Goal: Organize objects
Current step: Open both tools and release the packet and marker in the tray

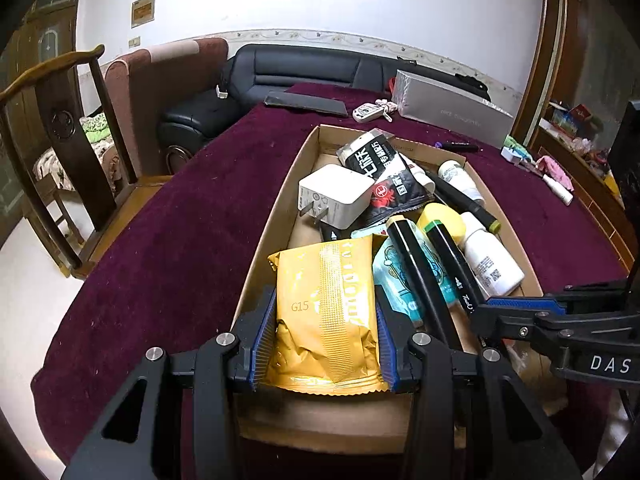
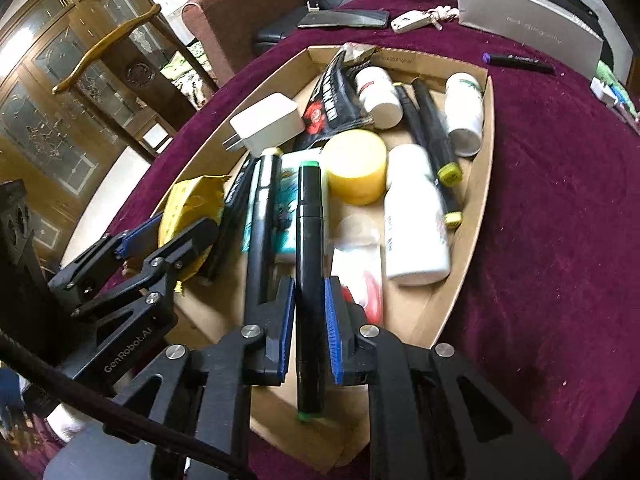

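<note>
A cardboard box (image 1: pixel 276 204) (image 2: pixel 478 184) on the maroon table holds several items. My left gripper (image 1: pixel 326 320) is shut on a gold snack packet (image 1: pixel 326 304) at the box's near end; the packet also shows in the right wrist view (image 2: pixel 188 200). My right gripper (image 2: pixel 310 312) is shut on a black marker with green ends (image 2: pixel 310 240), held over the box; the marker also shows in the left wrist view (image 1: pixel 452 264). In the box lie a white charger (image 1: pixel 334 196), a black sachet (image 1: pixel 384 176), a yellow jar (image 2: pixel 356 164), white bottles (image 2: pixel 416 216) and more markers.
On the table beyond the box lie a silver case (image 1: pixel 452 108), a black phone (image 1: pixel 306 102), a key fob (image 1: pixel 366 112) and a purple-capped marker (image 2: pixel 518 62). A wooden chair (image 1: pixel 60 152) and a black sofa (image 1: pixel 304 68) stand at the left and far sides.
</note>
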`<state>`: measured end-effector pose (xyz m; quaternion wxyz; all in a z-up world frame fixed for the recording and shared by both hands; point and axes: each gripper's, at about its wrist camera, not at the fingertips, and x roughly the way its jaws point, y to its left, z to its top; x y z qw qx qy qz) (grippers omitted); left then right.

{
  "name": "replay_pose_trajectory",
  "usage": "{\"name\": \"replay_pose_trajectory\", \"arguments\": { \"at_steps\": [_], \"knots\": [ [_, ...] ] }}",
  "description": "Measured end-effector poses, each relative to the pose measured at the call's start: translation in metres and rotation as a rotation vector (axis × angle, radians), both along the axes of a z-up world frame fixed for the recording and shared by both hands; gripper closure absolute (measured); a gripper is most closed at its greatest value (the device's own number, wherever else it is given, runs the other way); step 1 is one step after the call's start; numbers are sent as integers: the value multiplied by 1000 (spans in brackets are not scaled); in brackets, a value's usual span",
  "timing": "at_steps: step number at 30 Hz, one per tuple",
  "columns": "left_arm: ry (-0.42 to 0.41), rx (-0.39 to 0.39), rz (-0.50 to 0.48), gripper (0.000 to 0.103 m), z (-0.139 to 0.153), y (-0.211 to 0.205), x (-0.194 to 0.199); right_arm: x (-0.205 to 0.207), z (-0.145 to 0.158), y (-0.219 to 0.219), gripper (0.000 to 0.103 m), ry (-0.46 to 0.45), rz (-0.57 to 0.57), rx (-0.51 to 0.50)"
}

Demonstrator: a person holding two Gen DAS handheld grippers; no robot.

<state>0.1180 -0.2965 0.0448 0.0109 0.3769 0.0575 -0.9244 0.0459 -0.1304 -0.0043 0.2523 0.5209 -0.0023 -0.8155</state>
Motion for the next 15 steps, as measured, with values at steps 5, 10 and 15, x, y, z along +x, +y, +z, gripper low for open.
{"name": "replay_pose_trajectory", "arguments": {
  "at_steps": [5,10,15],
  "knots": [
    [-18,-26,-9,59,-2,6,-7,-6,0,0,90,-1,-7,-7],
    [-42,-59,-47,45,-4,14,-9,-3,0,-4,85,-2,-13,-27],
    [-23,-48,-22,44,2,13,-5,3,10,2,78,26,-29,-57]
  ]
}}
